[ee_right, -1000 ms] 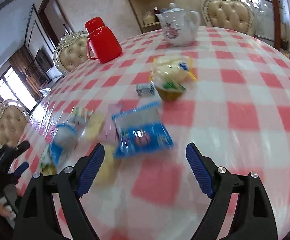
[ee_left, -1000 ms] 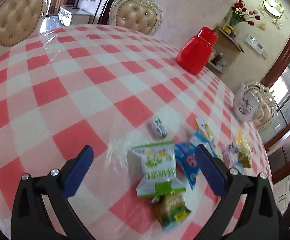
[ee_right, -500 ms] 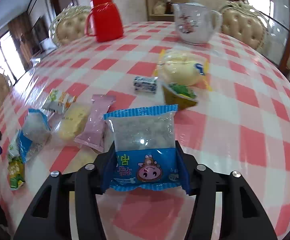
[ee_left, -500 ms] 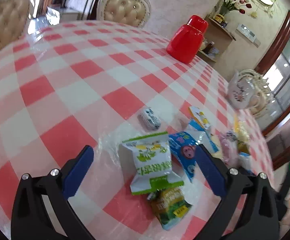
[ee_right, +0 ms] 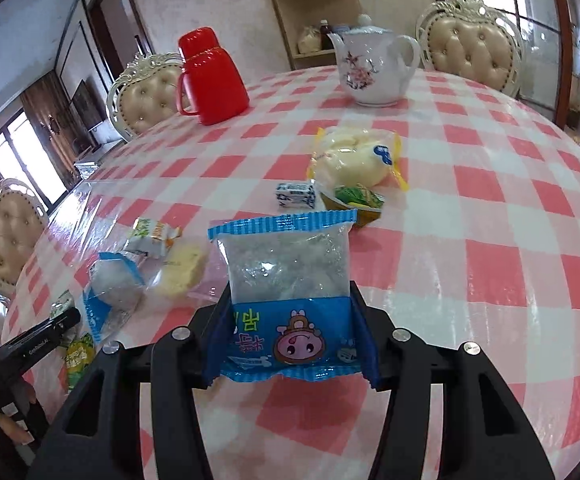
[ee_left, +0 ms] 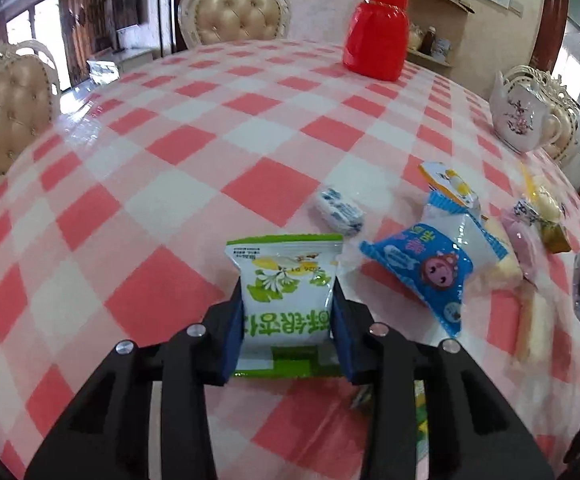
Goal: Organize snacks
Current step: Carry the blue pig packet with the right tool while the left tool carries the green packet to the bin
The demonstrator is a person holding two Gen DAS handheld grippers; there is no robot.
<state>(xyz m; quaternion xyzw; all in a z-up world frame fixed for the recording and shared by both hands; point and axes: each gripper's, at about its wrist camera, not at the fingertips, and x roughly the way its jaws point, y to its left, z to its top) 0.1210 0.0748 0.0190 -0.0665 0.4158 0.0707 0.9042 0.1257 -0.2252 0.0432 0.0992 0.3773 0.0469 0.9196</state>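
The left gripper (ee_left: 288, 312), wide apart half a second ago, now pinches the green-and-white plastic snack packet (ee_left: 286, 280) between its blue pads. The right gripper (ee_right: 290, 332) stays clamped on the blue-and-clear cartoon-pig snack packet (ee_right: 288, 276), held above the red-and-white checked tablecloth (ee_right: 490, 208). Beyond it lie a yellow bun packet (ee_right: 350, 158), a small blue-and-white candy (ee_right: 295, 195) and a red thermos jug (ee_right: 210, 78).

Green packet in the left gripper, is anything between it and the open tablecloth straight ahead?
Nothing visible. The left gripper is shut on the green packet, and the tablecloth ahead is bare. The small blue-white candy and blue packet lie off to the right.
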